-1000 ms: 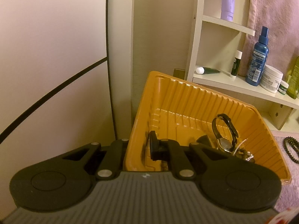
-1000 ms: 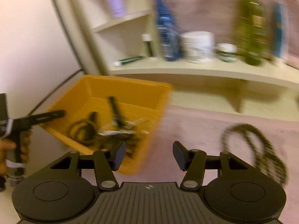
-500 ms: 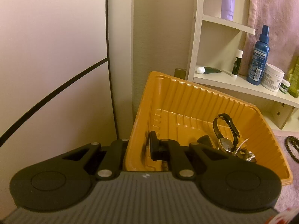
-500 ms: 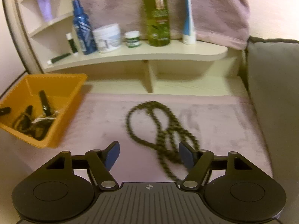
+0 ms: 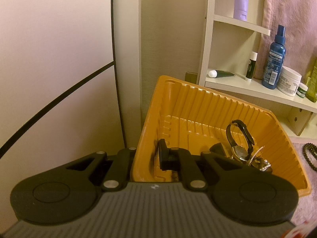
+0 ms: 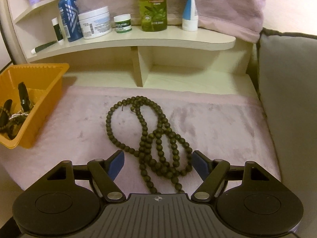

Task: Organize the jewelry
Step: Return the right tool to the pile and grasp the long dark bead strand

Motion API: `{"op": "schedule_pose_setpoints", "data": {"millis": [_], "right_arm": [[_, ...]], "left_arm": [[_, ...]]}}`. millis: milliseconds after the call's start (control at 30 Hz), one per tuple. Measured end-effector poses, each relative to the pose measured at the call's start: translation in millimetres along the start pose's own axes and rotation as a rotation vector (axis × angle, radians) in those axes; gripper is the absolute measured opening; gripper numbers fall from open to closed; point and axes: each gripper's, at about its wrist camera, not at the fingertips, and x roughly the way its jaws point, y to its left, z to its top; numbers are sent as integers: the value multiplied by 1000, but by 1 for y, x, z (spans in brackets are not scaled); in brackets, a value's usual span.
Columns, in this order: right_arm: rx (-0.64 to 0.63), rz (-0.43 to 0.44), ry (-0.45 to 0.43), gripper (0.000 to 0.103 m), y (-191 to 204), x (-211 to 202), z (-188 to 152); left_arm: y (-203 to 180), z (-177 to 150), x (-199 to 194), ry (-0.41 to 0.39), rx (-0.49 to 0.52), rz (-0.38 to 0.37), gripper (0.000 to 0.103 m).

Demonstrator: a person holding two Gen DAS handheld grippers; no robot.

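Both grippers were busy: the left gripper (image 5: pixel 147 157) pinched the orange tray (image 5: pixel 200 107) wall. The right gripper (image 6: pixel 158 163) hung wide open, empty, straddling the bead necklace (image 6: pixel 156 138).

Readable labels on the shelf toiletries

The tall green bottle (image 6: pixel 152 4) on the shelf (image 6: pixel 158 37) carries the word "OLIVE" in pale letters near its top, above a picture of olives and leaves; the smaller lines under that word are too blurred to read. In the left wrist view the white jar (image 5: pixel 288 81) beside the blue spray bottle (image 5: pixel 274 57) shows "FACIAL CREAM" in dark capitals, with a barcode on the bottle next to it. Print on the small green-lidded jar (image 6: pixel 122 23) and the other tubes is too small to make out.
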Motion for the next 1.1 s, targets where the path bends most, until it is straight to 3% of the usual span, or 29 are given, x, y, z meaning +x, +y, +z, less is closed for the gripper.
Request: {"op": "schedule_pose_setpoints", "data": {"millis": [433,567,833,1000,1100], "right_arm": [[-87,16,9,74,17,23,-1],[-108,32,-1,57,19,21,0],[-78,37,-24,54,11,27,4],[-103,24,-20,25,15,22,3],[-114,24,-21,25,17,21,0]], "left_arm": [[1,-1,1,2,0,1,9],[2,-1,1,3,1,2,9],[2,-1,1,3,1,2,9],[2,-2,1,3,2,3,9],[2,-1,1,3,-1,2,9]]}}
